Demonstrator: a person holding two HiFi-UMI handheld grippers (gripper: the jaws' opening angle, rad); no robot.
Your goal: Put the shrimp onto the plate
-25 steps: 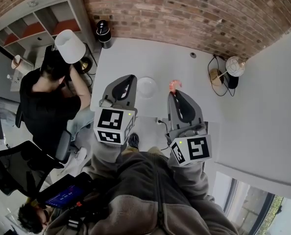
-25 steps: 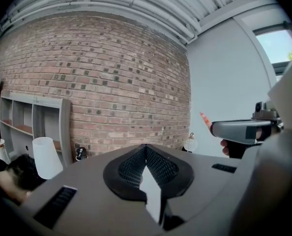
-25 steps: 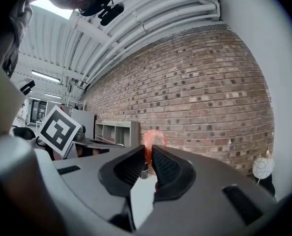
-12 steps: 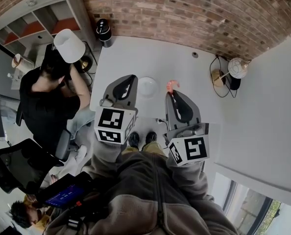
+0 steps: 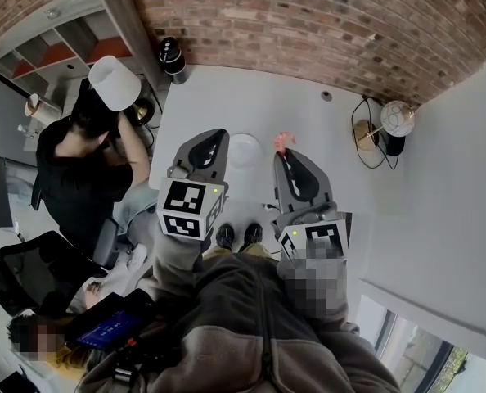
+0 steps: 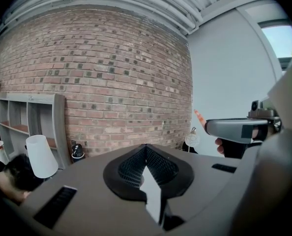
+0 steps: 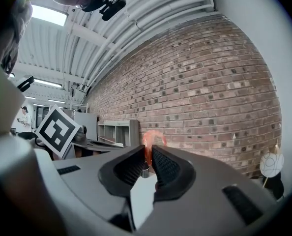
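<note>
Illumination: bright, even and diffuse throughout. The desk [image 5: 251, 109] is pale and uniformly lit, carrying only faint, soft shadows. The ceiling light [image 7: 48, 15] and the window [image 6: 283, 38] are overexposed. Distortion: heavy fisheye, and the brick wall [image 5: 308, 23] bows along the head view's top edge. Both gripper views are vignetted black at the corners. Near foreground soft; the shrimp [image 7: 154, 137] is blurred and glowing.

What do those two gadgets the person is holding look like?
The left claw and right claw are grey plastic wedge-shaped shells with black ribbed pads inside. Each carries a white cube printed with black square markers at its back. The person wears a grey-brown fleece jacket.
</note>
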